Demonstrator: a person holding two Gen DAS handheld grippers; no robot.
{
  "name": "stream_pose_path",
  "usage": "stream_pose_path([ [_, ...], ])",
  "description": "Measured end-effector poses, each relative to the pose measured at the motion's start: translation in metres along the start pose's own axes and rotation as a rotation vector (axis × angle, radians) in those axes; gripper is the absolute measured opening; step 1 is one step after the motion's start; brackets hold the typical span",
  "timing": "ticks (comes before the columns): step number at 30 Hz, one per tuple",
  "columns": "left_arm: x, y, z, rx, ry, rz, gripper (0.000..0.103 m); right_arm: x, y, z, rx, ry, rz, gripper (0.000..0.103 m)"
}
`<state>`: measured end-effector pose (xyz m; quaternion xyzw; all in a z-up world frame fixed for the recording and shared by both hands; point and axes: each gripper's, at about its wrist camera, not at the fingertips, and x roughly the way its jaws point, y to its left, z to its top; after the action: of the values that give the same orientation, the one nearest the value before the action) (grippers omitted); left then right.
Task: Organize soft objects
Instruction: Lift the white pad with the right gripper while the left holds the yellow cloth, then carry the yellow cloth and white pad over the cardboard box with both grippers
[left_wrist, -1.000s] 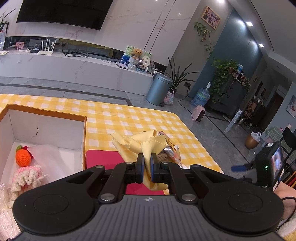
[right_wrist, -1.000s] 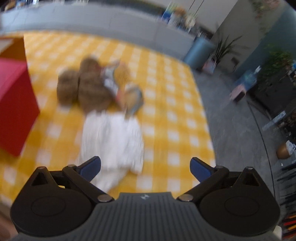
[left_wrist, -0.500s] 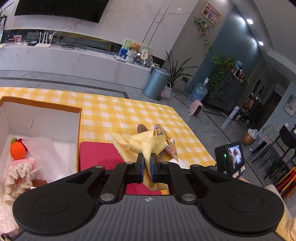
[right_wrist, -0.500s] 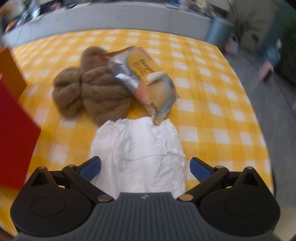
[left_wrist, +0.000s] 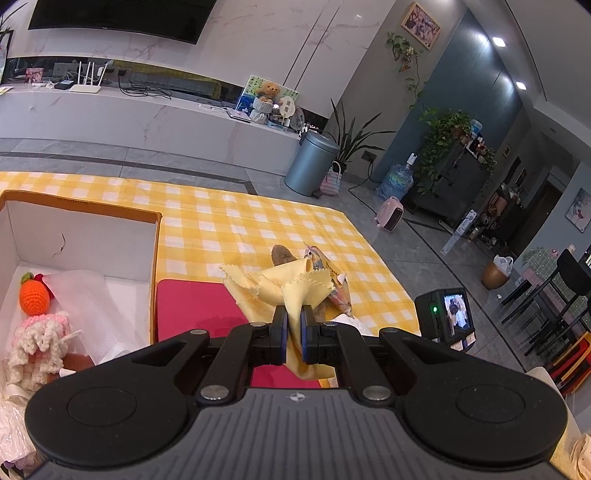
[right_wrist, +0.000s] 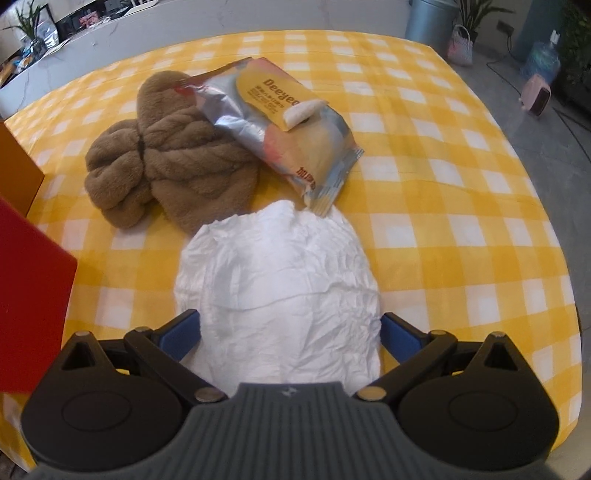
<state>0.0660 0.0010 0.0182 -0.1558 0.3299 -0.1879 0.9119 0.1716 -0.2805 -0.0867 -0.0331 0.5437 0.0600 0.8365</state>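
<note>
Careful: your right gripper (right_wrist: 290, 334) gapes astride the white bundle (right_wrist: 280, 291); closing may snag the checked cloth (right_wrist: 443, 221) beneath the bundle.

Both views are bright and sharp, with strong fisheye bending at the edges. Ceiling spotlights (left_wrist: 498, 41) glare in the left view; shadows stay soft.

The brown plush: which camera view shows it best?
The right wrist view: the whole brown plush lies in the open on the tablecloth, a snack bag across one edge. The left wrist view shows only its tip behind the yellow cloth.
</note>
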Motion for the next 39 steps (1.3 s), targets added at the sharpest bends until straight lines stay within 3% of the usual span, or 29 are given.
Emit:
stream_pose_path([
  [2,0.000,0.001,0.000,-0.003,0.001,0.000,0.008,0.000,0.002,-0.002,-0.008,-0.006,0.007,0.097],
  [7,-0.001,-0.001,0.000,0.002,0.006,-0.008,0.008,-0.012,0.005,-0.009,-0.040,-0.042,0.044,0.071],
  [9,-0.001,-0.001,0.001,0.005,0.007,-0.015,0.008,-0.017,0.008,-0.010,-0.044,-0.062,0.083,0.044],
  [11,-0.002,-0.001,0.002,0.008,0.006,-0.016,0.008,-0.019,0.005,-0.011,-0.021,-0.065,0.139,0.028],
  [12,-0.002,-0.002,0.002,0.007,0.005,-0.016,0.008,-0.021,0.004,-0.012,-0.001,-0.065,0.167,0.026],
  [22,-0.028,0.000,0.010,-0.015,-0.064,-0.016,0.008,-0.057,-0.003,-0.016,0.075,-0.196,0.239,0.023],
  [27,-0.055,0.006,0.018,-0.029,-0.143,0.001,0.008,-0.096,-0.003,-0.017,0.135,-0.310,0.374,0.023],
  [33,-0.083,0.016,0.027,-0.031,-0.231,0.060,0.008,-0.144,0.039,-0.011,0.099,-0.419,0.514,0.023],
  [39,-0.111,0.038,0.025,-0.076,-0.291,0.081,0.008,-0.185,0.110,0.003,-0.003,-0.520,0.573,0.023],
])
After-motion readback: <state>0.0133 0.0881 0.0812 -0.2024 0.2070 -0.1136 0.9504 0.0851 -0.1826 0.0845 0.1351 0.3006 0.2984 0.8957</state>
